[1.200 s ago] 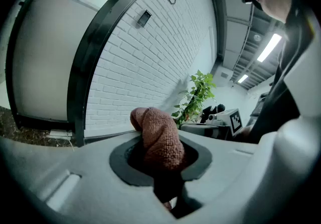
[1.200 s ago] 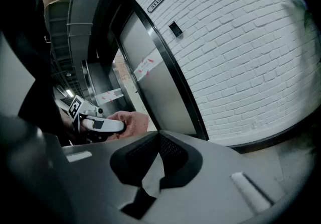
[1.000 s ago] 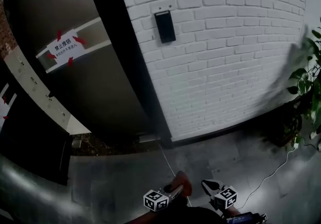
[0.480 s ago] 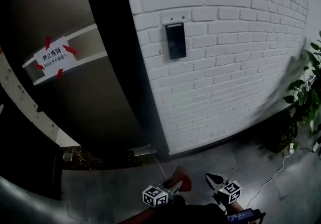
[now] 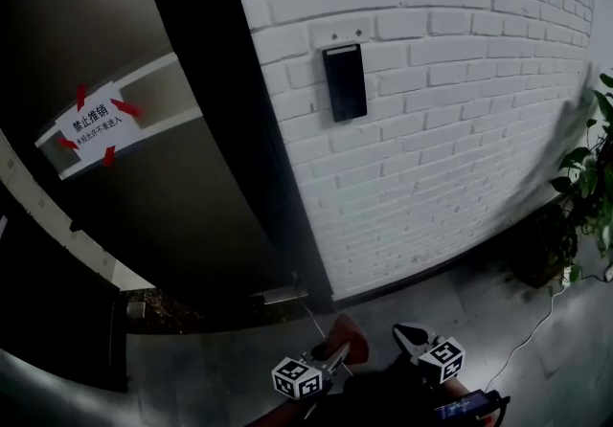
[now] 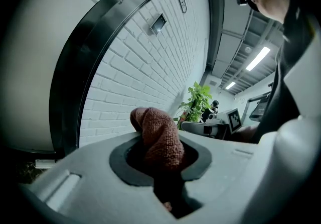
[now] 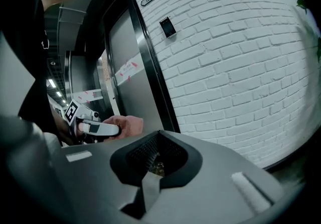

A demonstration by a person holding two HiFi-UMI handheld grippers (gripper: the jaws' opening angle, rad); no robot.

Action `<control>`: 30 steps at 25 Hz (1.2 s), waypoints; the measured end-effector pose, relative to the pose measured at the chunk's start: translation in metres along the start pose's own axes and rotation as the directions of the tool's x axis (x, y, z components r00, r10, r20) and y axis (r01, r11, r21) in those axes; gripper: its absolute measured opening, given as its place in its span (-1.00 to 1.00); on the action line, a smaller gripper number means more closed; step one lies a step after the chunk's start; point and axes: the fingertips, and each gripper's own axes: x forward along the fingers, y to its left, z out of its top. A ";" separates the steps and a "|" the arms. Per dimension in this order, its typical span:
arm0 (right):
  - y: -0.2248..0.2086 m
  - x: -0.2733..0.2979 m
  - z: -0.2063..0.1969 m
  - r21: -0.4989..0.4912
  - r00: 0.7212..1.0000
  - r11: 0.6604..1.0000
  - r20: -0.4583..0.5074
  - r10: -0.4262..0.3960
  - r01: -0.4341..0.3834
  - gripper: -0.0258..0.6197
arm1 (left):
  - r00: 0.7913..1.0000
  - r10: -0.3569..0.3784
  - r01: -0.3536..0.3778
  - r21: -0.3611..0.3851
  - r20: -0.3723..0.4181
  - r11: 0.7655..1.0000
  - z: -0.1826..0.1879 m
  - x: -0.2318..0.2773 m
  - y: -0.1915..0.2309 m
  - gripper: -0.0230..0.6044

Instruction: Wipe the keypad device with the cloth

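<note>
Grey left gripper point(image 6: 165, 188): its jaws are pressed on the brown cloth point(image 6: 158, 140); the cloth stands up out of them in a thick roll.
Right gripper point(image 7: 150, 168): jaws are together, nothing is between them.
Both grippers, head view: low at the bottom edge, left gripper point(image 5: 324, 358) just beside right gripper point(image 5: 412, 337), with the cloth point(image 5: 349, 339) at the tip of the left one.
Keypad device point(image 5: 345, 82): black, upright, fixed on the white brick wall point(image 5: 450, 128), high above and well apart from both grippers; no cloth is touching it.
Door point(image 5: 172, 195): dark, left of the wall, with a white sign point(image 5: 93, 126) with red marks on it.
Plant point(image 5: 594, 186): at the right edge, by the wall.
Change from one second ago: the keypad device looks larger and sits lower and more to the right in the head view; the sign went toward the left edge; the grippers stay low and the cloth stays clamped.
</note>
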 end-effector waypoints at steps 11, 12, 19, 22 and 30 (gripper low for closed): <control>-0.031 0.037 0.050 -0.055 0.992 0.991 0.018 0.123 -0.122 -0.92 | 0.996 0.079 -0.079 -0.010 0.038 0.997 0.036 0.038 0.023 -0.71; -0.036 0.040 0.056 -0.059 0.991 0.990 0.021 0.133 -0.131 -0.92 | 0.996 0.081 -0.081 -0.011 0.044 0.997 0.042 0.045 0.025 -0.71; -0.074 0.057 0.097 -0.103 0.982 0.978 0.046 0.185 -0.180 -0.92 | 0.985 0.034 -0.040 0.034 0.169 0.999 0.129 0.095 0.023 -0.71; -0.082 0.070 0.114 -0.138 0.974 0.967 0.050 0.222 -0.214 -0.92 | 0.967 0.052 -0.091 0.145 0.250 0.985 0.194 0.099 0.035 -0.71; -0.070 0.091 0.120 -0.173 0.942 0.929 0.016 0.336 -0.328 -0.92 | 0.914 0.022 -0.273 0.574 0.406 0.772 0.399 0.083 -0.009 -0.71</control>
